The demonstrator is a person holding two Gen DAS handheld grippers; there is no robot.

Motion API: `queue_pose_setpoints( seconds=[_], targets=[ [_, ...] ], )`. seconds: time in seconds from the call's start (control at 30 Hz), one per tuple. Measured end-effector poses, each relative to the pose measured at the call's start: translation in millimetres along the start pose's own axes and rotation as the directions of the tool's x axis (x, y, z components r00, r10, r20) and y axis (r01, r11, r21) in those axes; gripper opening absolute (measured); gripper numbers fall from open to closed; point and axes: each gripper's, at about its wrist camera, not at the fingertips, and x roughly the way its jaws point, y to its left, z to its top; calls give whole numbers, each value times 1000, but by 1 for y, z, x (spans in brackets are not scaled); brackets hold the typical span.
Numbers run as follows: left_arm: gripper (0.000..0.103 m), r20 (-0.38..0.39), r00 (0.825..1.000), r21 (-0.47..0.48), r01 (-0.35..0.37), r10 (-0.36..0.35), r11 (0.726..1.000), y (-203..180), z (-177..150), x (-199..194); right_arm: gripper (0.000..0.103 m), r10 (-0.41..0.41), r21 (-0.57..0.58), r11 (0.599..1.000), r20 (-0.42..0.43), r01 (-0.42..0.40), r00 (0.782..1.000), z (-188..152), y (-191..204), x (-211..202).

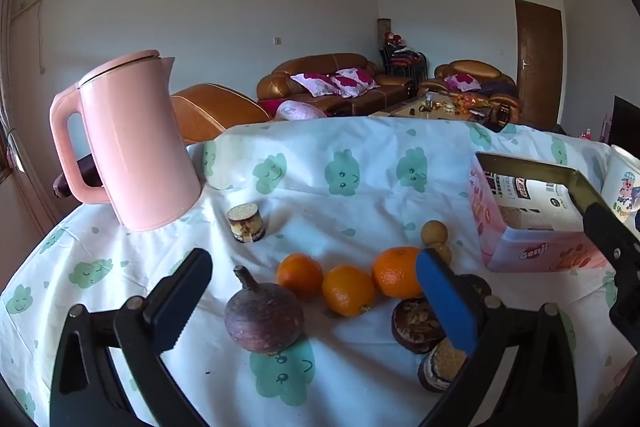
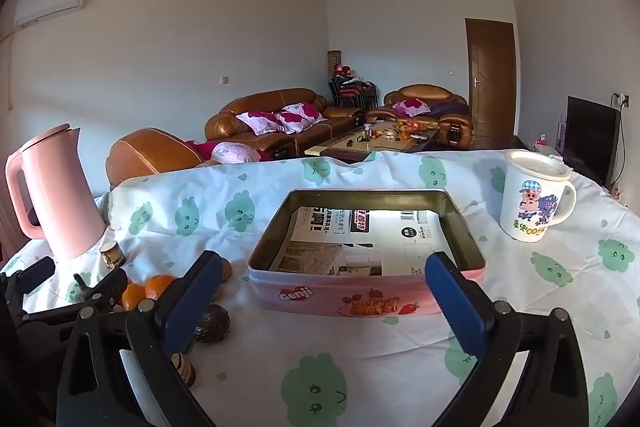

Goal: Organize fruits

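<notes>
On bench cloth [image 1: 360,155], fruit cluster near front left: purple mangosteen [image 1: 263,319] closest to left gripper [image 1: 316,291], three oranges [image 1: 346,290] in a row behind it, two small tan longans [image 1: 434,231] further back right, halved dark fruit [image 1: 416,325] by the blue pad. Small snack cakes [image 1: 246,223] sit near pink kettle [image 1: 132,143] and at front right. Pink Genji tin [image 2: 360,291], lid off, paper inside, lies right of the fruit, straight ahead of right gripper [image 2: 324,291]. Cartoon mug [image 2: 532,197] stands right of tin. Both grippers spread wide, nothing between fingers, touching nothing. Sofas [image 2: 280,119] behind
</notes>
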Motion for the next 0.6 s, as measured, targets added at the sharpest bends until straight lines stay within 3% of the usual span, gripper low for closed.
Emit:
queue_pose_setpoints(
  seconds=[0.13,0.23,0.6],
  targets=[
    [103,-20,1000,20,8,-8,1000,-12,-3,1,102,2,-3,1000,5,-2,1000,0,1,0],
    [103,-20,999,-2,38,-39,999,-7,-2,-2,102,2,-4,1000,1,-2,1000,0,2,0],
    [103,-28,998,-10,48,-49,999,2,0,2,102,3,-4,1000,-4,-3,1000,-1,4,1]
  ],
)
